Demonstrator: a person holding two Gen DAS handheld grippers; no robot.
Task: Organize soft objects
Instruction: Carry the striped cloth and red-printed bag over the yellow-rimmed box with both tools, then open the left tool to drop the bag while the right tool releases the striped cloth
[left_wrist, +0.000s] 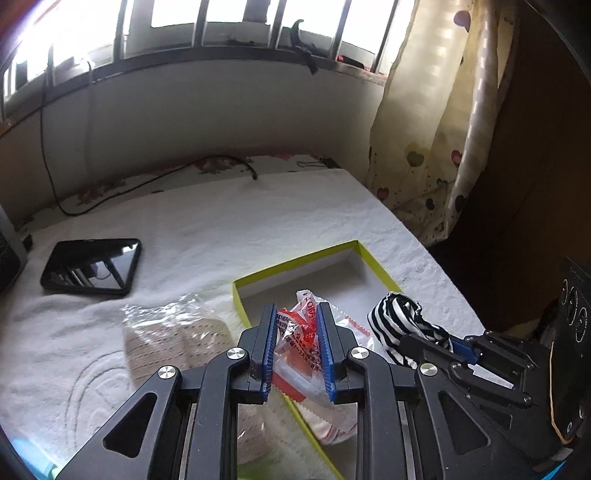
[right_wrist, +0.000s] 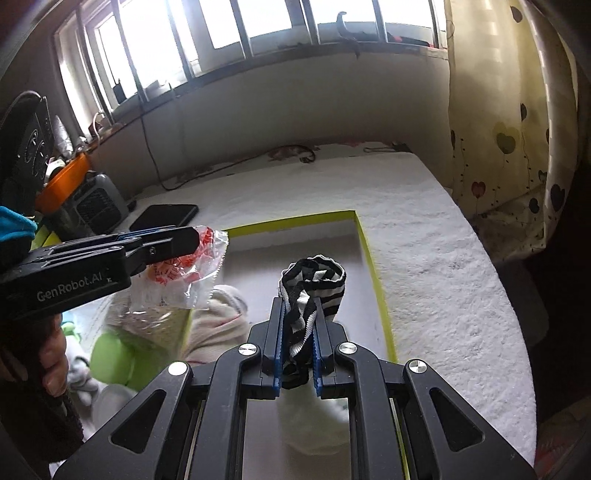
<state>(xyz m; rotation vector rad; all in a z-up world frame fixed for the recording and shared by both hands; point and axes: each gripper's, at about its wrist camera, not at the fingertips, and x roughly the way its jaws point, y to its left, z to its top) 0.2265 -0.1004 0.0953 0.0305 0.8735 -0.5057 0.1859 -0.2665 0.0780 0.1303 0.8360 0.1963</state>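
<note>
A: Left wrist view first. What does the left gripper (left_wrist: 295, 321) carry?

B: A crinkled clear plastic packet (left_wrist: 297, 325) with red print. The blue-padded fingers (left_wrist: 267, 343) are clamped on it from both sides, and it hangs over the near left part of the yellow-green box (left_wrist: 380, 271).

A: And the box itself?

B: Shallow, white inside, lying on the white fuzzy cover (left_wrist: 221, 221) of what looks like a bed. Its far end is bare.

A: The right gripper (right_wrist: 298, 314)?

B: Right wrist view shows its fingers (right_wrist: 279, 332) pressed tight on a black-and-white striped cloth (right_wrist: 314, 284), a rolled sock or similar; I cannot tell which. The roll sticks up past the fingertips, over the box's interior. From the left camera the same cloth shows just right of the packet, the two apart.

A: Anything else soft nearby?

B: A cream knitted item in a clear bag (left_wrist: 173, 332) lies on the cover, just left of the box. The right view also shows a pale cloth (right_wrist: 218, 321) by the box's near left edge.

A: Other things?

B: A black phone (left_wrist: 92, 267) lies flat on the cover, well left of the box. A heart-printed curtain (left_wrist: 436, 129) hangs at the right, under a barred window (left_wrist: 236, 26). A hand (right_wrist: 55, 354) grips the left gripper's handle.
</note>
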